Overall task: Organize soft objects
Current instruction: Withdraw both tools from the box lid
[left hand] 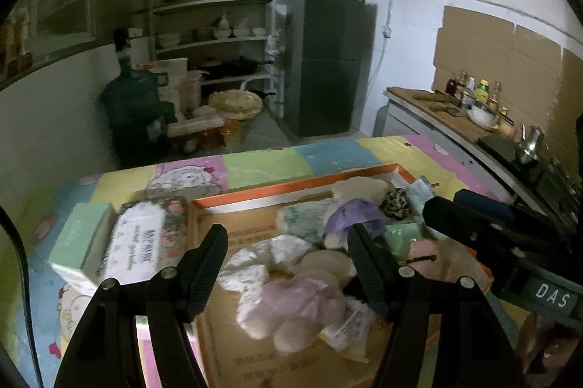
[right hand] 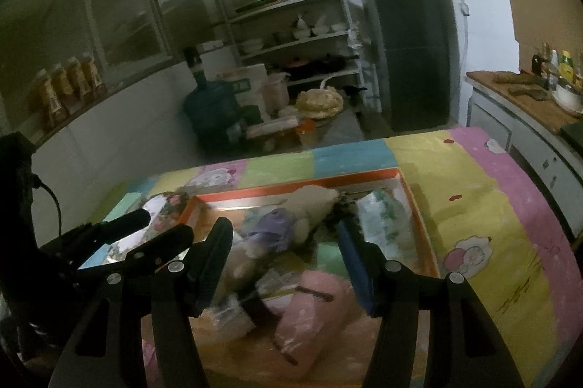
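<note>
Both grippers hang over the orange-rimmed cardboard box that sits on the patchwork tablecloth. The left gripper has its 2 fingers spread wide with nothing between them; beneath it lies a pale lilac plush toy, blurred, beside a white patterned cloth. The right gripper is likewise spread apart and empty, hovering over a pink wrapped pack near the box's front edge. Farther back in the box are a purple soft piece, a cream plush, a leopard-print item and a mint green block. Outside the box, just beside its left wall, stand a floral tissue pack and a green box.
</note>
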A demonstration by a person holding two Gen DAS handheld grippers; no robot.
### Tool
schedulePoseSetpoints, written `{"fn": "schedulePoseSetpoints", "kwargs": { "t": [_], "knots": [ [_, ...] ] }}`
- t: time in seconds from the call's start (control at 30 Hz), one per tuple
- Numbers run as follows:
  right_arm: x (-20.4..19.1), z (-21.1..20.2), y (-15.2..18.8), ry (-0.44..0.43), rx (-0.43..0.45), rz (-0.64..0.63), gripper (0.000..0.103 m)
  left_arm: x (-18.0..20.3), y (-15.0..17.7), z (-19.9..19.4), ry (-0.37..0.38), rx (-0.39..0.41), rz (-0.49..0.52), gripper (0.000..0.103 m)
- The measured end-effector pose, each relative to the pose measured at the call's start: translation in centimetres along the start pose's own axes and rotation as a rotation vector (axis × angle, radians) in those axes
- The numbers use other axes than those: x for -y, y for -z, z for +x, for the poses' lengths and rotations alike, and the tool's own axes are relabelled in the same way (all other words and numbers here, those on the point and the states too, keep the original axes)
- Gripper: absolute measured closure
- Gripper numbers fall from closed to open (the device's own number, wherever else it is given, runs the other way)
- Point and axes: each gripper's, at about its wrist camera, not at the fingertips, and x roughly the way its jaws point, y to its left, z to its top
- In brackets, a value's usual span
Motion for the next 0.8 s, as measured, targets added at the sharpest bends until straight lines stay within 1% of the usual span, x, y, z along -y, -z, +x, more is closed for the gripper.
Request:
{"fn": "schedulePoseSetpoints", "kwargs": {
  "t": [0.27, 0.3, 0.33, 0.4, 0.8],
  "knots": [
    [-2.4, -0.3, 0.8, -0.017, -0.003, -0.019, 0.041, -1.6, 0.8, -1.7, -0.029, 0.013, -0.026, 0.035],
    [-2.7, -0.4, 0.9, -0.014, -0.002, -0.019, 0.039, -1.7, 0.9, -1.9, -0.032, 0.016, -0.028, 0.035],
    [-2.8, -0.4, 1.0, -0.012, -0.001, -0.019, 0.035, -1.9, 1.0, -2.1, -0.035, 0.020, -0.030, 0.035],
    [-3.2, -0.5, 1.0, -0.005, 0.002, -0.020, 0.032, -2.1, 1.3, -2.7, -0.040, 0.026, -0.033, 0.035],
    [-6.6, -1.7, 2.3, -0.001, 0.008, -0.048, 0.030, -4.3, 2.9, -5.7, -0.071, 0.054, -0.073, 0.035]
  ]
}}
